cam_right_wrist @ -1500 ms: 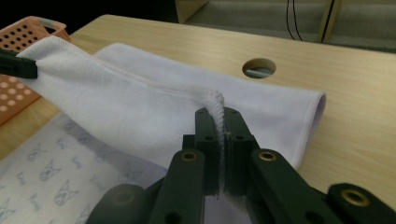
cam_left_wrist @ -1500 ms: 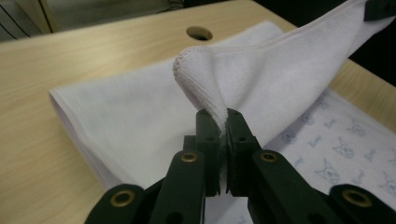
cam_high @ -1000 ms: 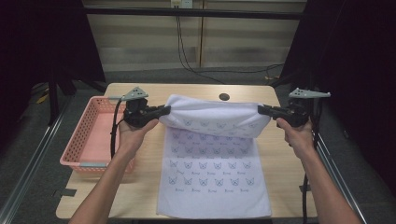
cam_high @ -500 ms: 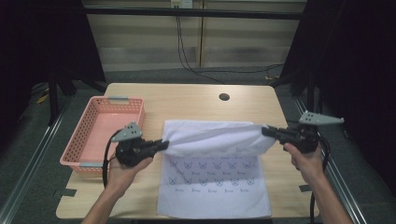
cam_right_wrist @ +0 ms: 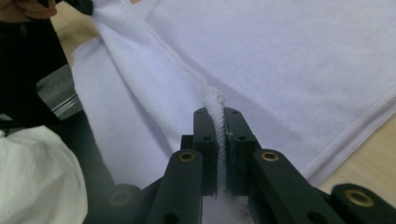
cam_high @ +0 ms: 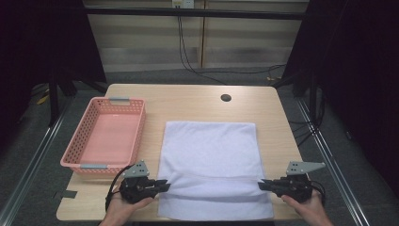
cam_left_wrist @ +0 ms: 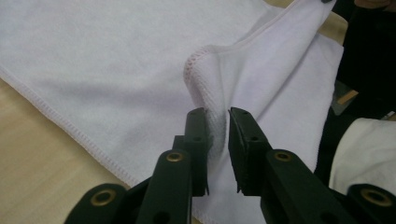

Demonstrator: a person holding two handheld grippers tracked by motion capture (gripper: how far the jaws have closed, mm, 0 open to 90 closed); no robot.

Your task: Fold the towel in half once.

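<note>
A white towel [cam_high: 209, 155] lies folded on the wooden table [cam_high: 188, 99], its top layer's edge near the front. My left gripper [cam_high: 165, 182] sits at that edge's left end. In the left gripper view its jaws [cam_left_wrist: 217, 112] have just been opening. A narrow gap shows between them, and the towel's corner [cam_left_wrist: 205, 88] stands in it without being pinched. My right gripper [cam_high: 260, 184] is at the right end, low over the table. In the right gripper view it [cam_right_wrist: 215, 111] is shut on the towel's hemmed edge [cam_right_wrist: 215, 98].
A pink plastic basket [cam_high: 139, 122] stands empty left of the towel, close to my left gripper. A round hole [cam_high: 226, 98] is in the table at the back. Bare wood lies behind the towel and along its right side.
Both grippers came toward the near edge and down, carrying the towel's far edge over the printed side. The towel now lies flat and folded. The left jaws have parted.
</note>
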